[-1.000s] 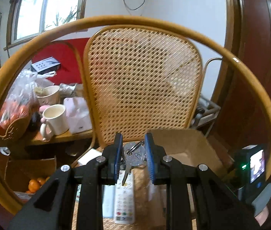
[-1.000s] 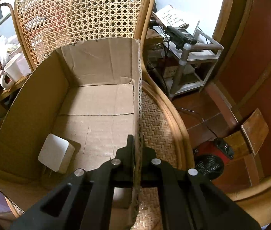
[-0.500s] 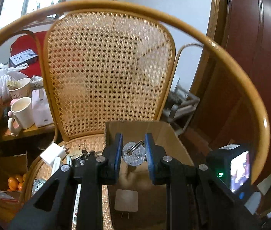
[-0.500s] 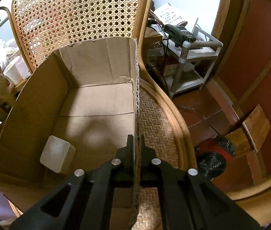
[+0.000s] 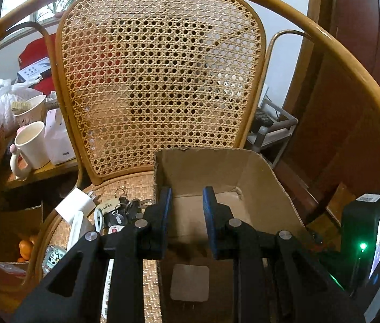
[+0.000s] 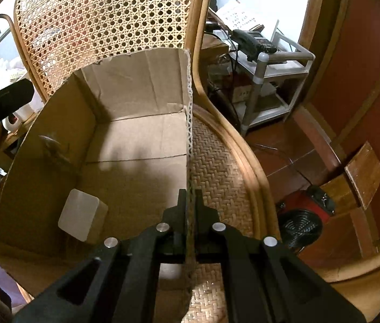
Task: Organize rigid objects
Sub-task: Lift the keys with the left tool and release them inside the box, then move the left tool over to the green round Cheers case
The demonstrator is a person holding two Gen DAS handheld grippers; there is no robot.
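A cardboard box (image 5: 265, 188) stands on the woven chair seat (image 5: 133, 185). My left gripper (image 5: 185, 202) is open and empty above the box's left wall. A blurred set of keys (image 6: 52, 148) is in mid-air against the box's left inner wall. A white charger (image 6: 82, 215) lies on the box floor, also in the left wrist view (image 5: 190, 282). My right gripper (image 6: 190, 199) is shut on the box's right wall (image 6: 189, 107). On the seat left of the box lie another white charger (image 5: 74, 204), a key bunch (image 5: 117, 212) and a white remote (image 5: 78, 228).
The rattan chair back (image 5: 160, 75) rises behind the box. A side table at left holds a white mug (image 5: 29, 145) and bags. A box of oranges (image 5: 25, 247) sits on the floor. A metal rack with a phone (image 6: 254, 43) and a red heater (image 6: 305, 215) stand right.
My left gripper moved right over the box and opened, letting go of the keys, which now fall inside the box. My right gripper stays clamped on the box wall.
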